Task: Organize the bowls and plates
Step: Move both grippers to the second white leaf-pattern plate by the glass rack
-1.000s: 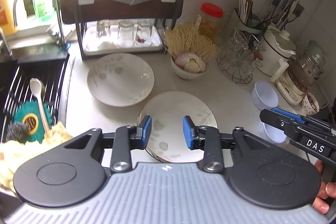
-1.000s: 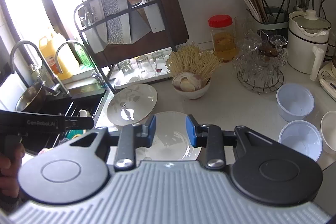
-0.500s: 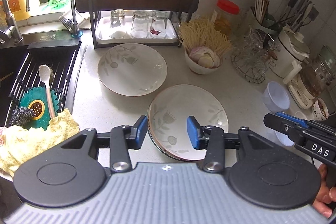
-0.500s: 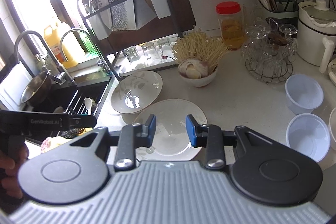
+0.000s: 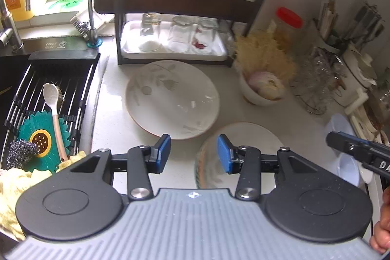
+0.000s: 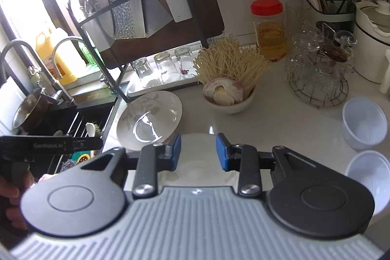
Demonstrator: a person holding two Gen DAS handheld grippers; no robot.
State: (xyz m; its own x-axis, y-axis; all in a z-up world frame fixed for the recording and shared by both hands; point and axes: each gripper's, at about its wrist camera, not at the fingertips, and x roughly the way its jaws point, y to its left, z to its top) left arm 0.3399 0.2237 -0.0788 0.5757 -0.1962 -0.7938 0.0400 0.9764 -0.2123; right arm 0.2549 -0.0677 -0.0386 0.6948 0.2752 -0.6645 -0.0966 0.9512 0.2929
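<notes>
Two white leaf-patterned plates lie on the counter. The far plate (image 5: 171, 99) sits in front of the dish rack (image 5: 170, 4); it also shows in the right wrist view (image 6: 150, 120). The near plate (image 5: 246, 138) lies to its right and nearer, partly behind my fingers; it also shows in the right wrist view (image 6: 198, 155). My left gripper (image 5: 193, 154) is open and empty, just short of the far plate's near rim. My right gripper (image 6: 198, 150) is open and empty above the near plate. Two white plastic bowls (image 6: 364, 122) stand at the right.
A sink (image 5: 36, 101) with a drying grid, spoon and sponge lies at the left. A bowl of noodles and garlic (image 6: 229, 94), a red-lidded jar (image 6: 269, 28), a wire rack of glasses (image 6: 316, 74) and a utensil holder (image 6: 329, 4) stand behind the plates.
Both grippers have moved forward and lower toward the plates. The left gripper has shifted left, so the far plate now sits ahead of it. Both stay open.
</notes>
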